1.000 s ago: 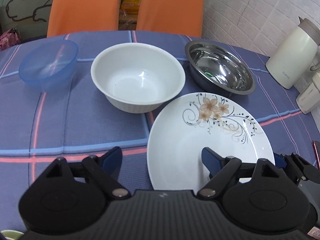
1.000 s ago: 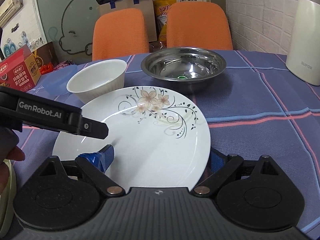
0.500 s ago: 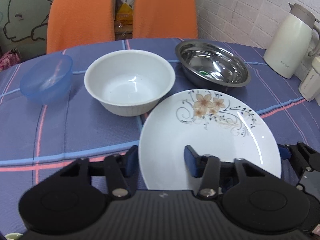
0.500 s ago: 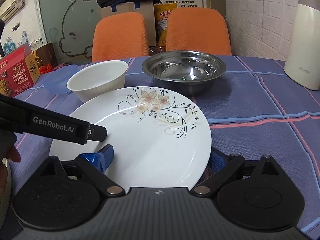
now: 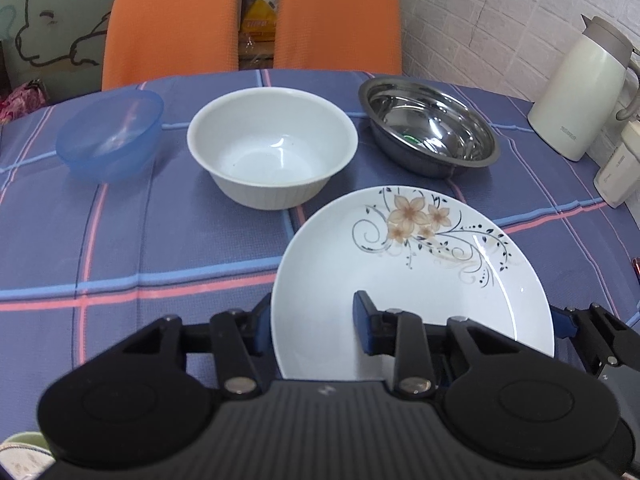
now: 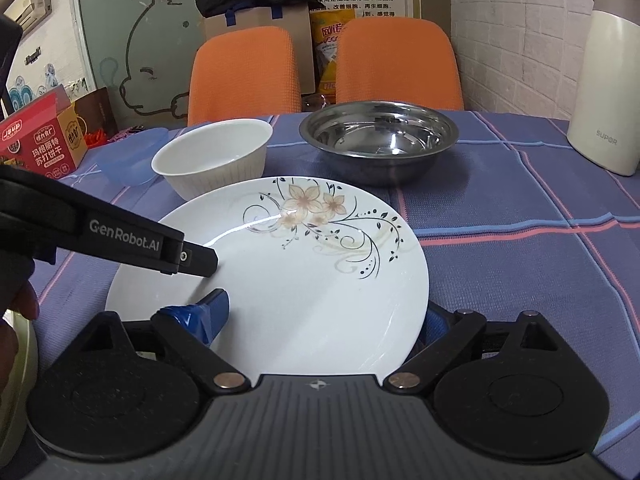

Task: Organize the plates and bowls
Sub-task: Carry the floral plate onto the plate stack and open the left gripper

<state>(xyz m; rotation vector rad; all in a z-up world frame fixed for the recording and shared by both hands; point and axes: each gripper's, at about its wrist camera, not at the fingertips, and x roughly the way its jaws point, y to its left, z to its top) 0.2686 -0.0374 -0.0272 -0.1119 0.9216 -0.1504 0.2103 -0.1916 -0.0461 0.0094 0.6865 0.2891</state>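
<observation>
plainly, the near rim of the floral plate (image 5: pixel 412 292) is cut off behind both gripper bodies, so its closest edge cannot be seen in either view. the left gripper (image 5: pixel 312 326) has just closed and is clamped on the plate's left rim, one blue pad over the face, the other tucked under the edge. the right gripper (image 6: pixel 324 316) stands wide with the plate's right side between its jaws; its right finger is mostly hidden below the rim, so contact there is hard to make out, though the jaws have narrowed a little.

the plate is glossy white ceramic, round and shallow, with tan flowers and black scrolls, lying on the desk (image 5: pixel 120 240) under a woven blue cloth with pink and light-blue stripes. behind it sit a ribbed white bowl (image 5: pixel 273 146), a polished steel bowl (image 5: pixel 429 126) and a translucent blue plastic bowl (image 5: pixel 110 134), the last half hidden in the right view. a cream jug (image 5: pixel 584 92) stands by the brick wall.
</observation>
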